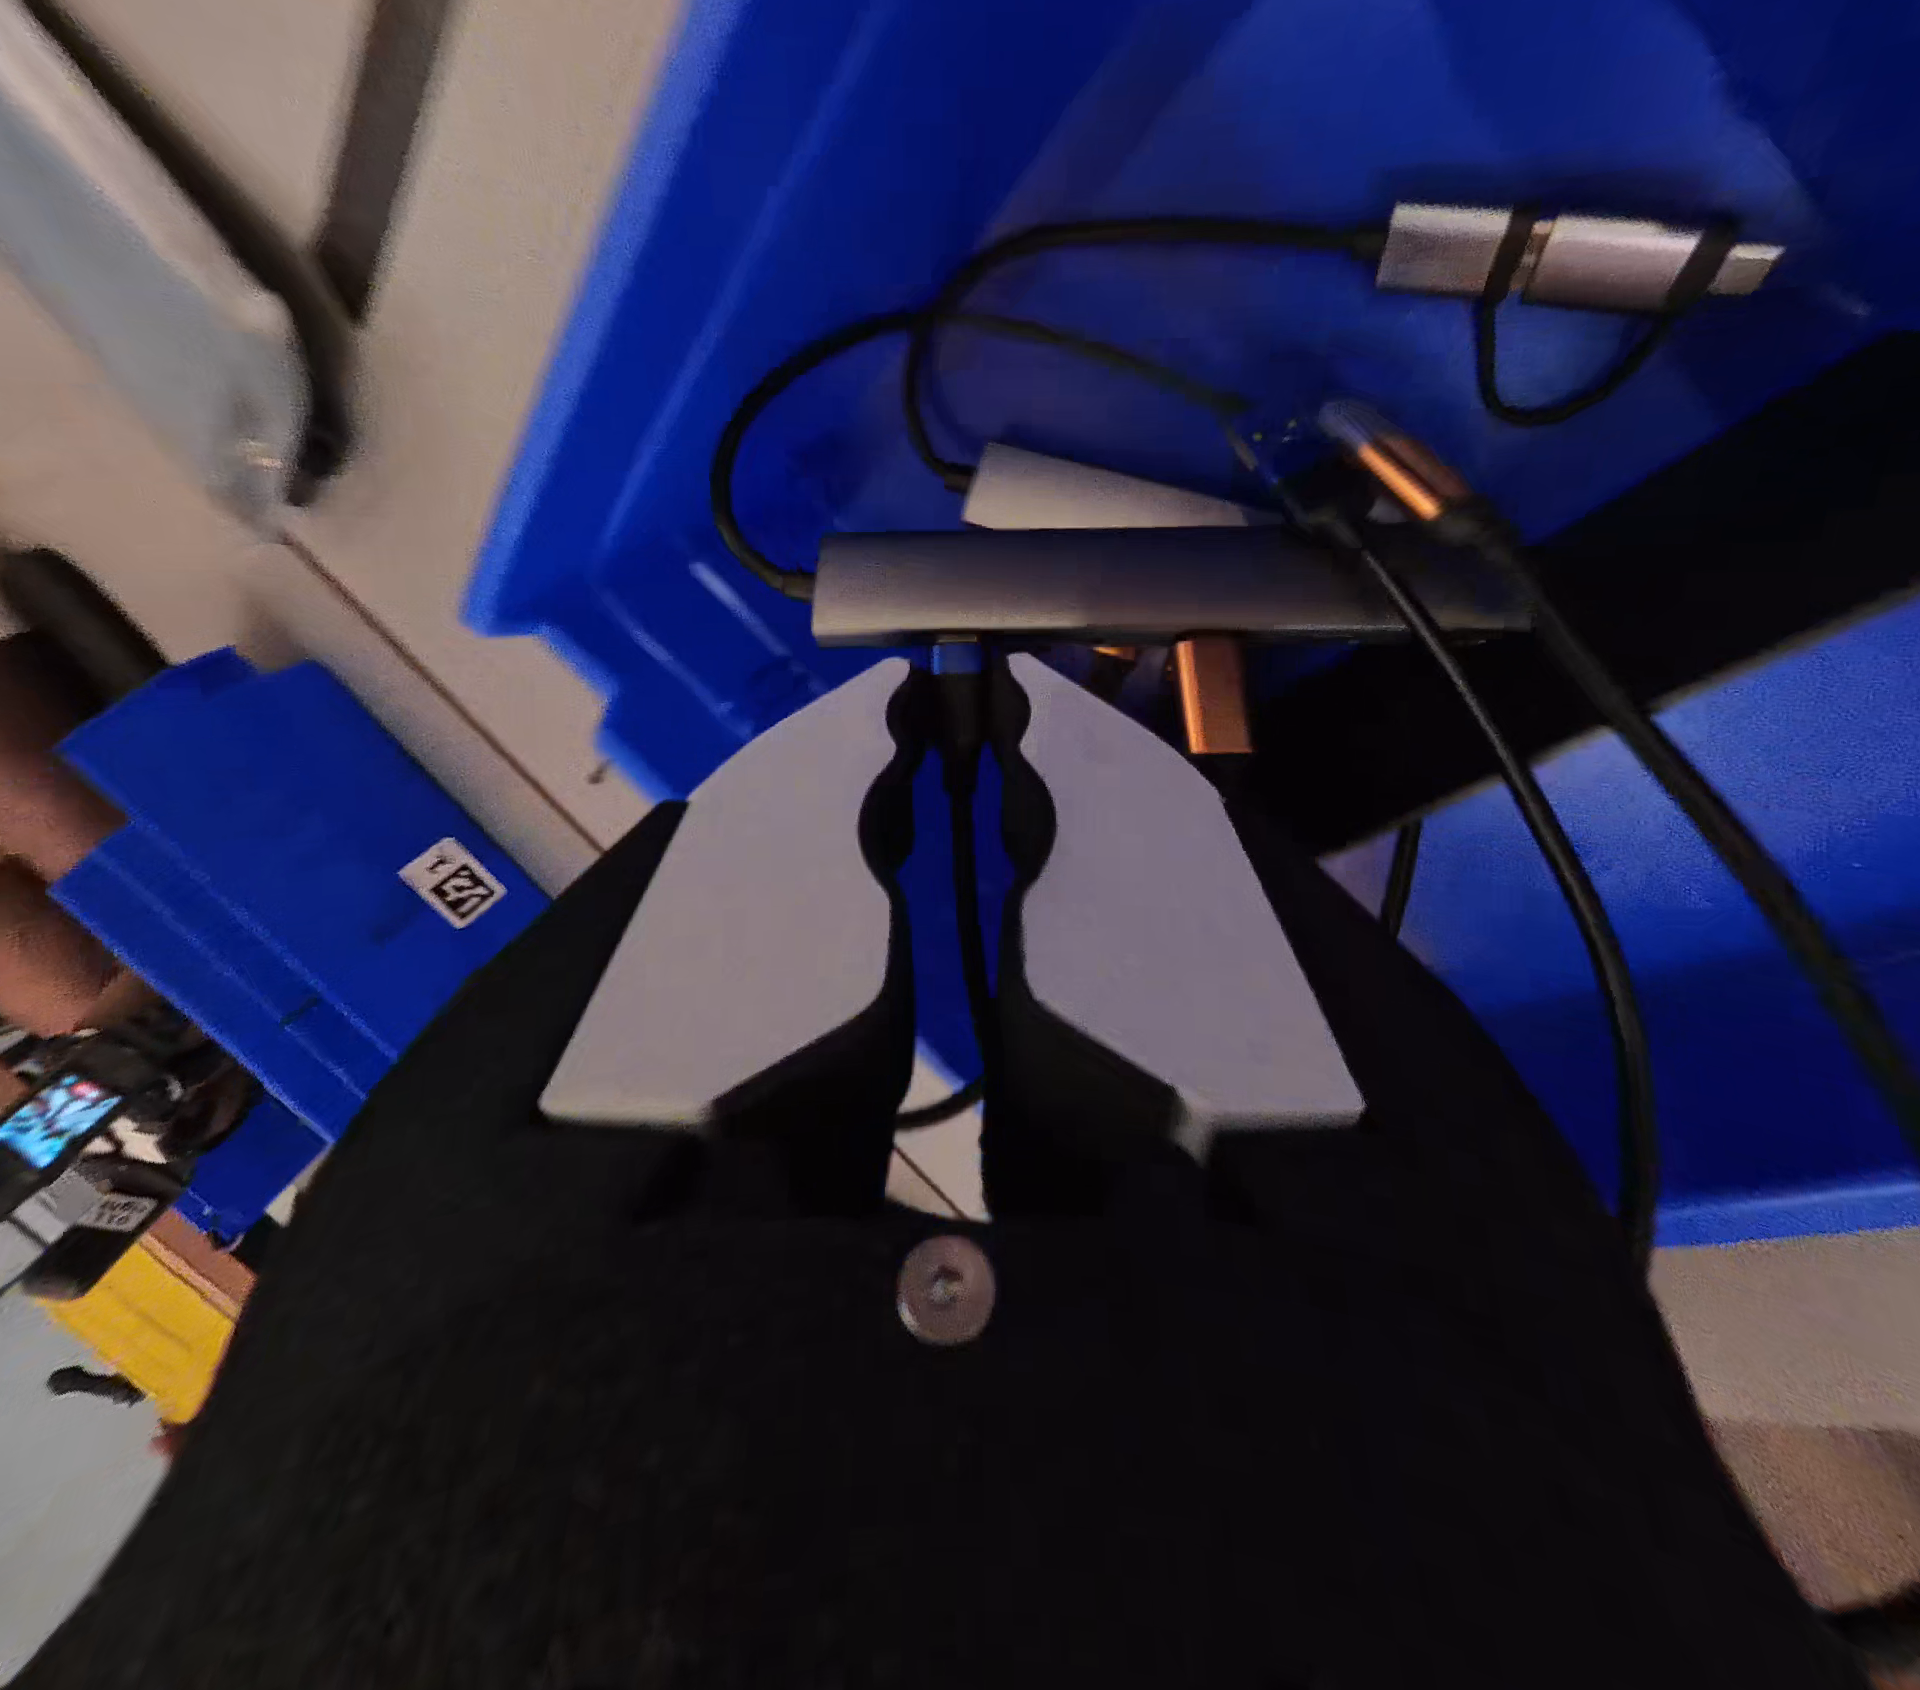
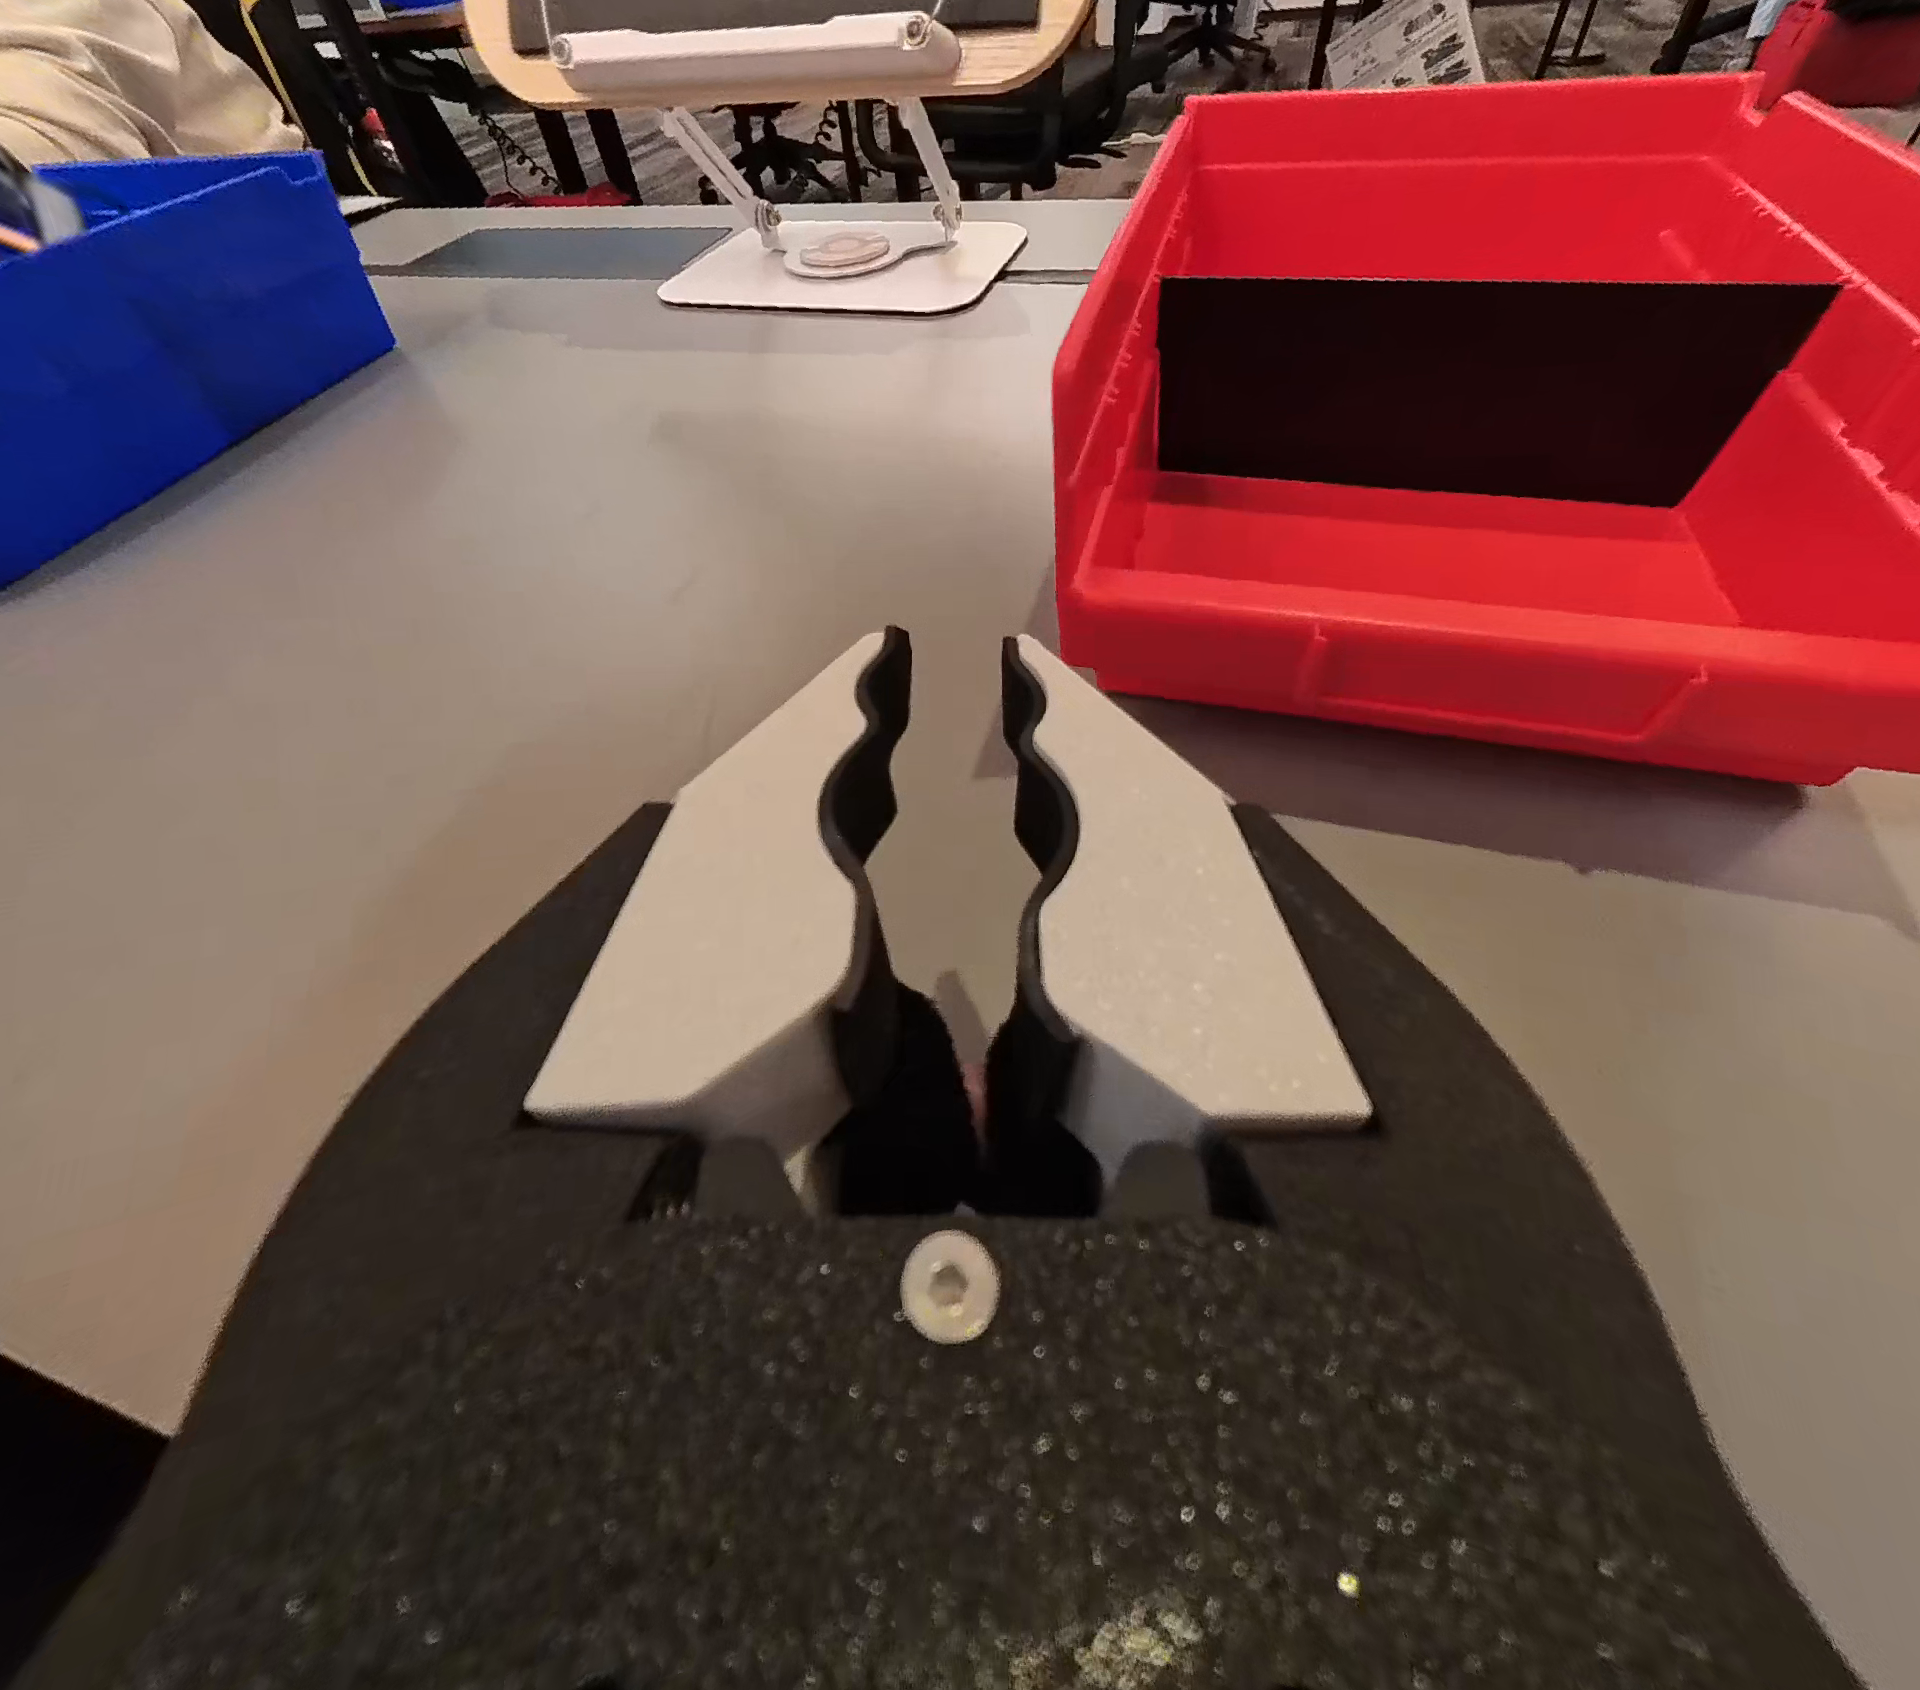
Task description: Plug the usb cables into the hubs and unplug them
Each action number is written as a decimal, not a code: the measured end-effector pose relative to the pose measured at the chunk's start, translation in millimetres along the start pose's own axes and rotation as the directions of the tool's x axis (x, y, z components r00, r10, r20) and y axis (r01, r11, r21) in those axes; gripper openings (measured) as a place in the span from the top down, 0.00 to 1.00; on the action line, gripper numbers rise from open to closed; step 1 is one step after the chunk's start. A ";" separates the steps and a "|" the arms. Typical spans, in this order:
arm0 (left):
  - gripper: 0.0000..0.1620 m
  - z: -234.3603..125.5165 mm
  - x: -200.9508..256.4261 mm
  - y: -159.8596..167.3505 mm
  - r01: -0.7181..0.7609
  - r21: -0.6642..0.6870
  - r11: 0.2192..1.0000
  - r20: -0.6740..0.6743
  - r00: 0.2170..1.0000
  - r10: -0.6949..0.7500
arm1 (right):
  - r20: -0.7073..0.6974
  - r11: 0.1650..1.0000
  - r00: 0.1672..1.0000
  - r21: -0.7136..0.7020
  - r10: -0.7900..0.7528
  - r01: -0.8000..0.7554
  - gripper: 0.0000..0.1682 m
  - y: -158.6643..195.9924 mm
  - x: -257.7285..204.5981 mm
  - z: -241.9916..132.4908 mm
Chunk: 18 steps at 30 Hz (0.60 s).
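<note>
In the left wrist view my left gripper (image 1: 956, 695) is shut on the plug end of a thin black cable (image 1: 968, 913) that runs back between its fingers. The plug sits in the near edge of a grey USB hub (image 1: 1091, 580). The hub hangs over the inside of a blue bin (image 1: 1039, 82). A copper-coloured plug (image 1: 1210, 695) sticks out of the hub beside my fingers. In the right wrist view my right gripper (image 2: 956, 653) is slightly open and empty, low over the grey table (image 2: 520, 601), just left of a red bin (image 2: 1351, 684).
The blue bin holds a black divider (image 1: 1714, 549), a grey adapter (image 1: 1558, 258) on a looped cable and a white card (image 1: 1081, 492). A second blue bin (image 1: 260, 861) lies to the left. The red bin has a black divider (image 2: 1455, 383). A stand (image 2: 831, 258) is at the table's far side. The grippers' ends are close to 65 cm from one another.
</note>
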<state>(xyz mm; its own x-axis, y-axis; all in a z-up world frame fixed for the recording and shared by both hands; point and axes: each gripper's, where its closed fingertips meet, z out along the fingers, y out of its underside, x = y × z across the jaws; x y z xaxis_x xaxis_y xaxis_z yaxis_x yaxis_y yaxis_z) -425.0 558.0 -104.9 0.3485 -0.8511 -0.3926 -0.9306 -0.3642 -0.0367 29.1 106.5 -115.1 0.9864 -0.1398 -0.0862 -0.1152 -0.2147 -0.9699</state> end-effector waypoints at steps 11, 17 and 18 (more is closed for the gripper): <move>0.93 -167.2 -58.6 -37.8 -0.017 0.530 0.848 0.376 0.901 -0.217 | 0.008 0.998 0.998 0.025 -0.064 0.064 0.90 -5.1 -13.2 -3.9; 0.93 -268.7 -36.2 -54.3 -0.107 0.806 0.582 0.415 0.803 -0.427 | 0.034 0.975 0.976 0.051 -0.216 0.214 0.89 -8.1 -34.2 -1.4; 0.93 -283.2 -27.0 -58.1 -0.058 0.868 0.494 0.320 0.825 -0.465 | 0.030 0.965 0.966 0.053 -0.257 0.256 0.89 -8.0 -37.3 0.4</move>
<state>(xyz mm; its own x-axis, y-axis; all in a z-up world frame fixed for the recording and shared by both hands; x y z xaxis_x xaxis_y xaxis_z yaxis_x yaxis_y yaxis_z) -348.7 495.0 168.0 0.6848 -0.4117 -0.6013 -0.5768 0.1981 -0.7925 -6.7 113.9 -104.2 0.9858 -0.0512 0.1597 0.1472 -0.1922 -0.9703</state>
